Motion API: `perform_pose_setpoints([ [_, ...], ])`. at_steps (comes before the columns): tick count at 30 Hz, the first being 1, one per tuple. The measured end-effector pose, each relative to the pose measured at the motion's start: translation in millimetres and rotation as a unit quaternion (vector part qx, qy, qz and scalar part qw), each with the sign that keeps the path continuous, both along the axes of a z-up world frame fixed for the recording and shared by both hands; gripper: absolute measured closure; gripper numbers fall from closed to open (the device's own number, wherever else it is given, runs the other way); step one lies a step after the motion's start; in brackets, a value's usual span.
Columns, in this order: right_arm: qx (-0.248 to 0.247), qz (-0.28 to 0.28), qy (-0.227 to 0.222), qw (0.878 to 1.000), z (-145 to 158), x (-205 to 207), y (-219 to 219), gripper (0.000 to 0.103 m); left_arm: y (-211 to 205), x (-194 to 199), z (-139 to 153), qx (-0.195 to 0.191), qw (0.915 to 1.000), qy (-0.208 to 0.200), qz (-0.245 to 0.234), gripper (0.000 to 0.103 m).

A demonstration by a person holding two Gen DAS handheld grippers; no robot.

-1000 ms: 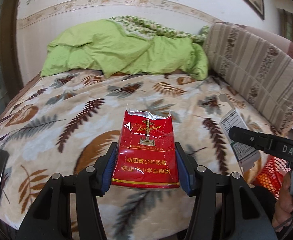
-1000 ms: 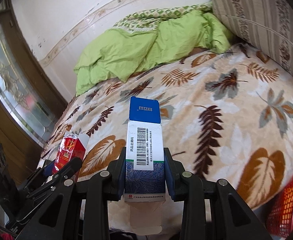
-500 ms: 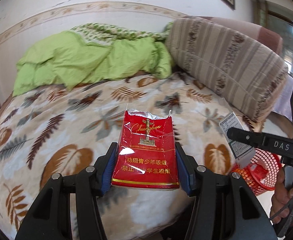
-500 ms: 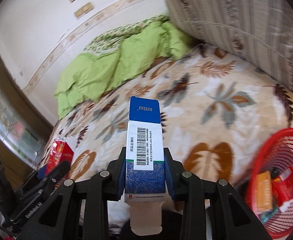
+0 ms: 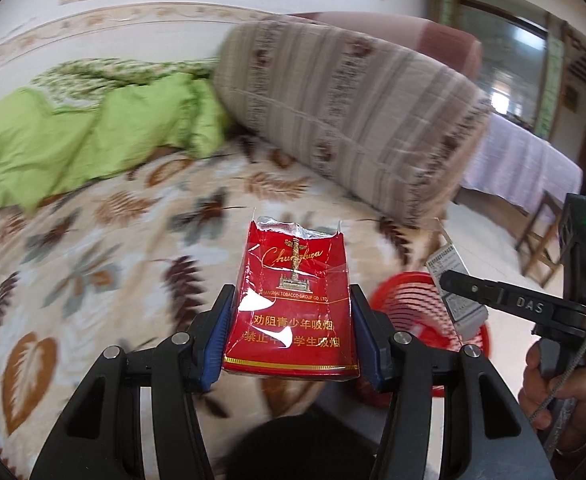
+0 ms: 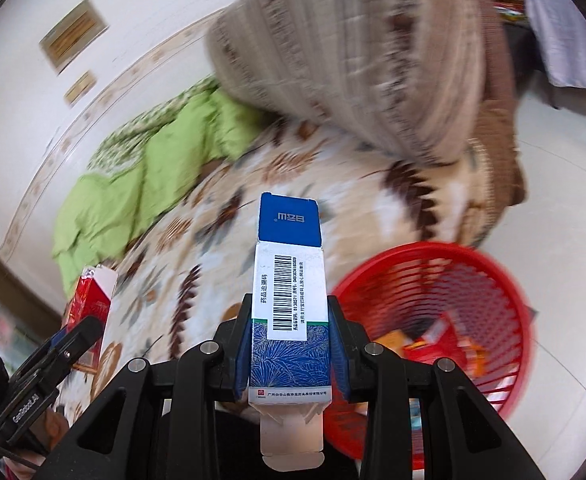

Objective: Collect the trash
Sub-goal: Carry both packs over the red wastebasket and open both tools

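Left gripper: we see it clamped on a torn-open red cigarette pack, held over the edge of the leaf-print bedspread.
Pack writing: we read "Chunghwa" in gold script and "TOBACCO GROUP CO. LTD"; the start of that line is creased.
Right gripper: we find it gripping a blue-and-white medicine box, just left of the red basket.
Box writing: we make out a barcode label and a white logo on the blue flap; the small print is too fine for us.
Basket contents: we see orange and red wrappers, blurred.
Gripper arm lettering: we read "DAS".
Hidden: the basket's near rim is cut off by the right gripper; a dark blurred shape fills the bottom of the left view.
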State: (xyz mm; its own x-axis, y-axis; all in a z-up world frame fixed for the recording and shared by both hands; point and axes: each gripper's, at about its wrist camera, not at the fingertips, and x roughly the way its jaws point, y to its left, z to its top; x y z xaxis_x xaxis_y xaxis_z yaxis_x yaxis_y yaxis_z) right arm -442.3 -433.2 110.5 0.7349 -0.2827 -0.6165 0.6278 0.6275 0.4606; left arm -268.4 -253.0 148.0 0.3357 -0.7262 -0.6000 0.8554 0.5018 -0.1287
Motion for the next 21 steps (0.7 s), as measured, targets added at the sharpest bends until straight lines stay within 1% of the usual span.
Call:
perform_pose_setpoints([
  [3, -0.004, -0.026, -0.003, 1.000, 5, -20, -14, 0.068, -23, -12, 2, -0.001, 0.9994, 0.015, -0.032, 0.050],
  [5, -0.005, -0.040, -0.004, 0.999, 8, -30, -22, 0.068, -40, -19, 1, 0.002, 0.9980, 0.034, -0.053, 0.050],
  [8, -0.003, -0.053, -0.004, 0.999, 10, -39, -31, 0.068, -61, -25, -5, 0.009, 0.9953, 0.062, -0.074, 0.050],
  [12, 0.002, -0.064, -0.001, 0.998, 5, -47, -42, 0.068, -83, -30, -15, 0.019, 0.9913, 0.090, -0.094, 0.050],
  [15, 0.008, -0.070, 0.008, 0.998, -2, -48, -47, 0.068, -98, -35, -24, 0.030, 0.9885, 0.101, -0.109, 0.050],
  [17, 0.011, -0.073, 0.014, 0.997, -7, -48, -50, 0.067, -110, -42, -30, 0.039, 0.9857, 0.104, -0.126, 0.050],
  [19, 0.009, -0.080, 0.031, 0.996, -13, -47, -53, 0.066, -119, -49, -35, 0.045, 0.9829, 0.106, -0.144, 0.050],
  [21, 0.017, -0.087, 0.030, 0.996, -16, -51, -56, 0.061, -125, -54, -40, 0.051, 0.9806, 0.106, -0.157, 0.047],
])
